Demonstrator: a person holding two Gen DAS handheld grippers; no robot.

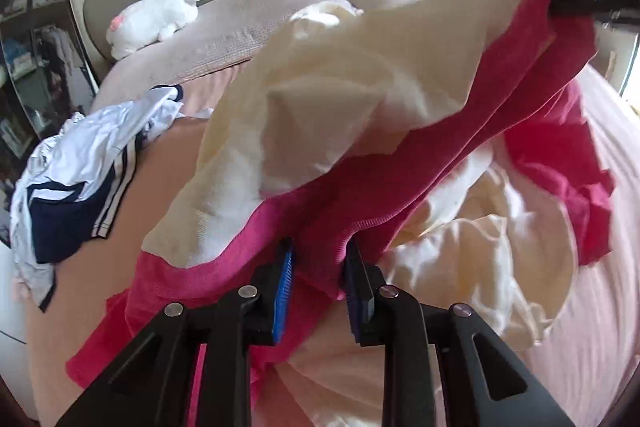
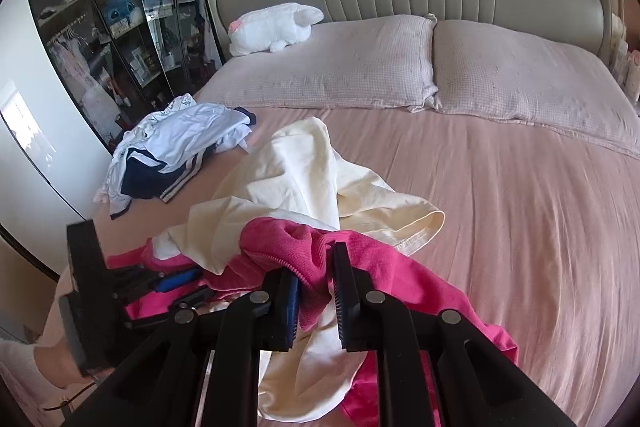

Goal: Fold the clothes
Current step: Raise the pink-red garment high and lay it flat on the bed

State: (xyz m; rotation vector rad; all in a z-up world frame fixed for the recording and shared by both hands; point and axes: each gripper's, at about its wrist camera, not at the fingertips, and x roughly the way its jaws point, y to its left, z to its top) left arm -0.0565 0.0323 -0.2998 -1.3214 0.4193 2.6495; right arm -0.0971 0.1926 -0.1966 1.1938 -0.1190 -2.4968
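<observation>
Both grippers, left (image 1: 320,275) and right (image 2: 316,291), pinch my crumpled pink-and-cream knit garment (image 2: 304,235) at 6 o'clock on the pink bed (image 2: 500,207), hem stretched between them for folding.

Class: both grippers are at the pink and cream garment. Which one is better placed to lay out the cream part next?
Left. The left gripper sits right under the cream fabric; the right gripper pinches a pink fold nearer the bed's edge.

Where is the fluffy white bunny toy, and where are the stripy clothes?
white bunny toy (image 2: 276,29), right wrist view, middle of its body.
stripy clothes (image 2: 176,147), right wrist view, white top of the pile.
</observation>
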